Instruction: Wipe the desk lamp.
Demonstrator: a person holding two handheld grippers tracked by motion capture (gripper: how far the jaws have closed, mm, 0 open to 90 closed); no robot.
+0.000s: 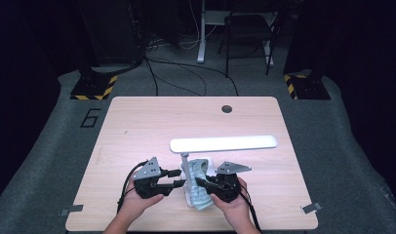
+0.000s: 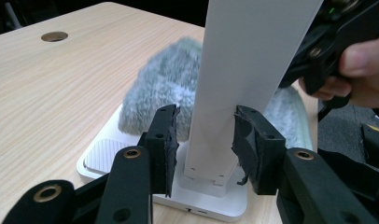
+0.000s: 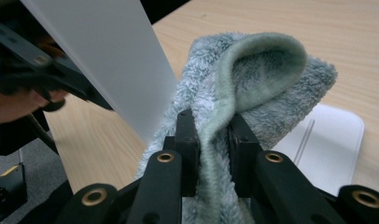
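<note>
Right claw [image 3: 210,135] pinches a fold of a fluffy grey-green microfibre cloth [image 3: 253,74] between its two black pads, jaws narrow and pressed into the pile on both sides. Left claw [image 2: 204,140] is clamped on the flat white upright post [image 2: 243,70] of a white desk lamp, one pad against each edge of the post low down, just above the lamp's flat white rectangular base [image 2: 103,156]. In the high view the left claw [image 1: 179,178] and the right claw [image 1: 202,183] sit close together on either side of the post, with the cloth [image 1: 198,183] draped over the base behind and beside the post, and the lamp's long white head bar [image 1: 223,143] stretching out level above them. All of this stands near the front edge of the pale wooden table [image 1: 137,122].

Judging from this, the work is wiping the lamp while it is steadied. The risks look mostly to do with the grip: only a thin fold of cloth is caught, so a hard pull could slide the fabric out of the pads. Pressing the cloth sideways against the post might tip the lamp if the left claw's hold slips on the smooth plastic. The head bar overhangs both hands, so lifting the right claw too high could knock it.
</note>
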